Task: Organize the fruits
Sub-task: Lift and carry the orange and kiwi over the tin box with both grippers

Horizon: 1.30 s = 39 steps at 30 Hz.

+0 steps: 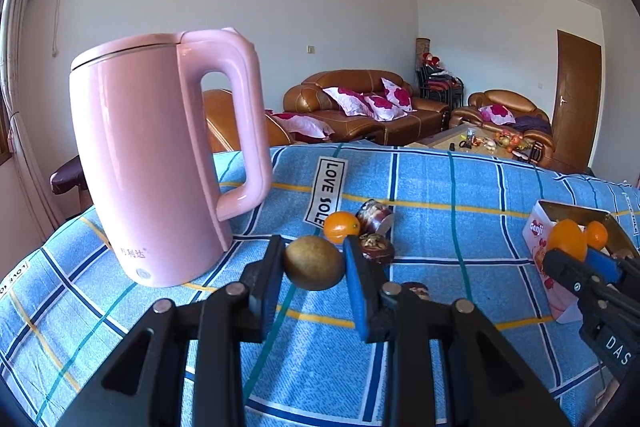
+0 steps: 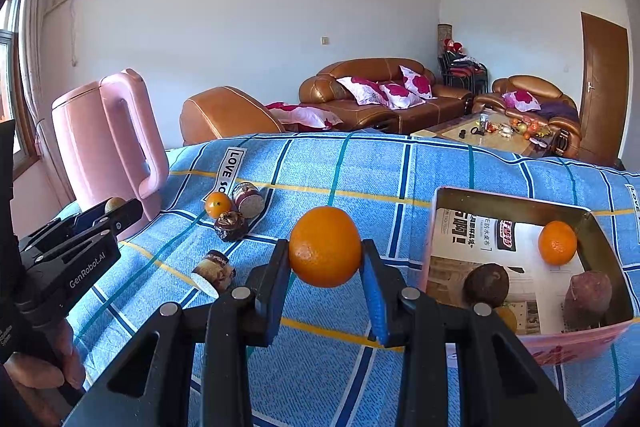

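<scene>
One surface [image 2: 400, 163] under blue checked cloth, "LOVE SOLE" label sewn on.
One pink kettle [image 1: 160, 163], upright, far left, handle toward the fruit.
One pink tin box [image 2: 448, 211], open-topped, right side, lined with newspaper; inside: small orange [image 2: 557, 242] near far wall, dark round fruit [image 2: 486, 285] near front, reddish-purple piece [image 2: 588, 301] at right.
Left tongs [image 1: 314, 263], narrow, clamped on brown kiwi [image 1: 314, 268], raised off the cloth just right of the kettle.
Right tongs [image 2: 325, 257], narrow, clamped on large orange [image 2: 325, 247], raised just left of the box.
Loose on cloth between kettle and box: small mandarin [image 1: 341, 227], touching cut dragon-fruit piece [image 1: 375, 217]; dark mangosteen [image 1: 376, 249] just in front; second cut piece [image 2: 214, 269] nearer.
</scene>
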### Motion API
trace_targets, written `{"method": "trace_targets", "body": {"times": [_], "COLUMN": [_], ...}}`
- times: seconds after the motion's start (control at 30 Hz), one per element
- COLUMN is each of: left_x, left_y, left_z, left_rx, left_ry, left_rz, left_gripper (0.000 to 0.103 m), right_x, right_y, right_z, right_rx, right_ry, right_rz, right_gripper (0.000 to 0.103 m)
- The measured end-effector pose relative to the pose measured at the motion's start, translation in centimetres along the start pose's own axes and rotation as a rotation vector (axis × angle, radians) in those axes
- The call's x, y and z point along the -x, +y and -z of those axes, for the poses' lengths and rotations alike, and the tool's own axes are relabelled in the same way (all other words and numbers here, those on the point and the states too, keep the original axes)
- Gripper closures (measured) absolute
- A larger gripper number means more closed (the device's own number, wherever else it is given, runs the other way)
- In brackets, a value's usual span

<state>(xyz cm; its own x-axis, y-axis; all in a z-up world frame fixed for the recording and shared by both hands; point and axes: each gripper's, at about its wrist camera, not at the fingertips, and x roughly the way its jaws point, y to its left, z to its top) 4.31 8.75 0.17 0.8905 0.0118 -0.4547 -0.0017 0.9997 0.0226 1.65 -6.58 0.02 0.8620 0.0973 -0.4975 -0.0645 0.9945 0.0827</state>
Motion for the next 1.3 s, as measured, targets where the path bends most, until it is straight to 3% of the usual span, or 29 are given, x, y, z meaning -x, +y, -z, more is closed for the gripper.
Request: {"method": "trace_targets", "body": {"times": [1.3], "left_x": [0.7], "left_y": [-8.6], "left_z": [0.2], "left_rx": [-0.078], "left_ry": [0.022], "left_rz": [0.058], "left_gripper": [0.071], "right_x": [2.5], "right_y": [-4.3], "right_z": [0.7], "right_rx": [-0.015], "right_ry": [-0.024], "right_rz": [0.045], "right_gripper": [0.066]}}
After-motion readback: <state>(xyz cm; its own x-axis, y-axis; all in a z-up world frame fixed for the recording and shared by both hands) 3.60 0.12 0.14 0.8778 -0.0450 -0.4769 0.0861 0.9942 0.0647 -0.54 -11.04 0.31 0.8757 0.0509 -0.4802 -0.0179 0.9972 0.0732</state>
